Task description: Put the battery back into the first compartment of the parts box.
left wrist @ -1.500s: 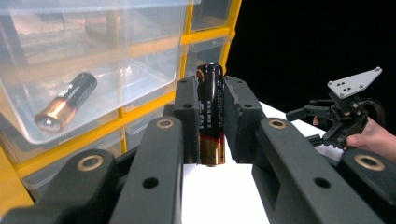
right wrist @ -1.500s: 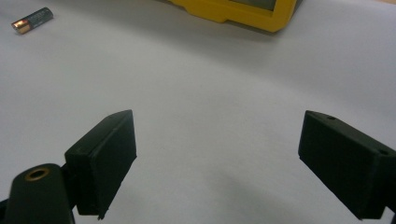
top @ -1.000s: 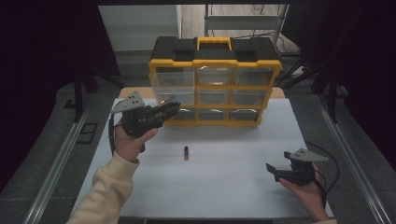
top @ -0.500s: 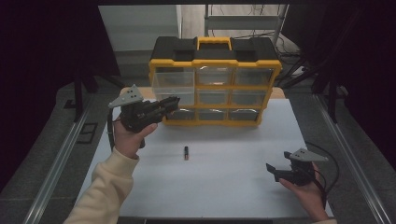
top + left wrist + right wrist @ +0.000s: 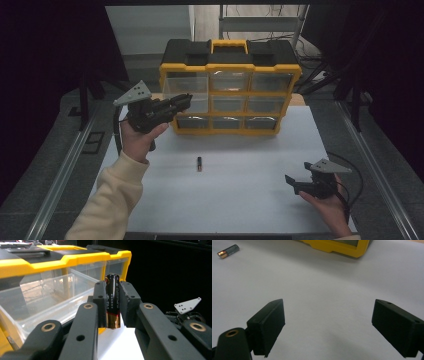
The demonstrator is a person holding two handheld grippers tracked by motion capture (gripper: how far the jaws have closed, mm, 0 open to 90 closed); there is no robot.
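Observation:
A yellow and black organiser [image 5: 230, 87] with clear drawers stands at the back of the white table [image 5: 240, 185]. Its top-left drawer [image 5: 186, 92] is pulled out. My left gripper [image 5: 185, 101] is raised at that drawer's front, shut on a black and copper battery [image 5: 112, 301] held upright between its pads, with the open drawer [image 5: 47, 300] just behind. A second battery [image 5: 199, 164] lies on the table's middle and also shows as a battery [image 5: 228, 251] at the top left of the right gripper view. My right gripper [image 5: 291, 183] rests near the front right, open and empty, as the gripper [image 5: 328, 327] does over bare table.
The organiser's yellow base [image 5: 337, 247] runs along the far side of the right gripper view. Dark metal rails [image 5: 65, 165] flank the table on the left, and cables [image 5: 350, 170] trail at its right edge.
My left gripper has risen a little with the battery, toward the open top-left drawer. The right gripper has stayed still.

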